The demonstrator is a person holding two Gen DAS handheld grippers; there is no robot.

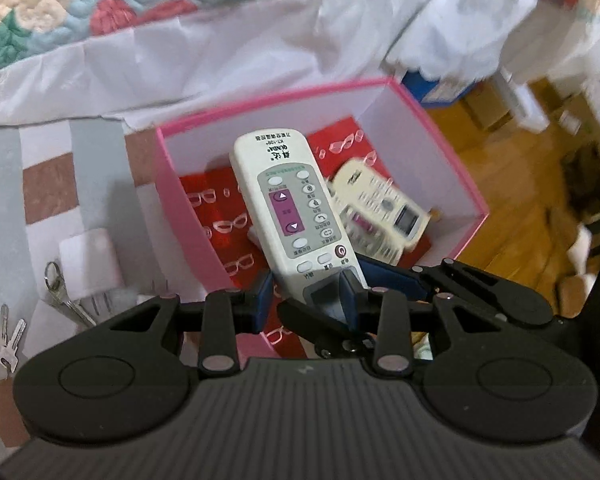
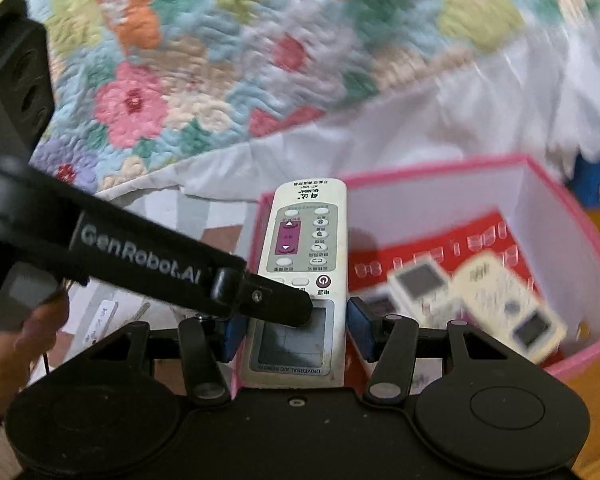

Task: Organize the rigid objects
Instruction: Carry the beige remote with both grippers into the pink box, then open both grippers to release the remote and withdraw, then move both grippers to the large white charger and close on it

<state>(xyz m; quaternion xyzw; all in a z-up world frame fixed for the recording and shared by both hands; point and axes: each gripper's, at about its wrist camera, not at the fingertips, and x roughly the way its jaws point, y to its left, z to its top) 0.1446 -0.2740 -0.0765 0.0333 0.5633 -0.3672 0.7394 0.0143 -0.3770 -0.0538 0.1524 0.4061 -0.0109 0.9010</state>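
Left wrist view showed your left gripper (image 1: pixel 306 300) with its blue pads beside the screen end of a white remote (image 1: pixel 290 208), whether touching I could not tell; its face read "QUNDA" and "KT-109"; the far end pointed into a pink box (image 1: pixel 260 98) lined red with an eyeglass print. Right wrist view alone showed "UNIVERSAL A/C REMOTE" under the remote's (image 2: pixel 306 248) screen and "GenRobot.AI" along your left gripper (image 2: pixel 276 304), which crossed the screen; your right gripper (image 2: pixel 296 330) stood slightly parted, pads at the remote's sides, grip uncertain. Two smaller remotes (image 2: pixel 480 304) lay blurred in the box (image 2: pixel 580 216), labels unreadable. Only the left view caught the keys (image 1: pixel 10 344) and white block (image 1: pixel 90 264) on the striped cloth (image 1: pixel 4 200).
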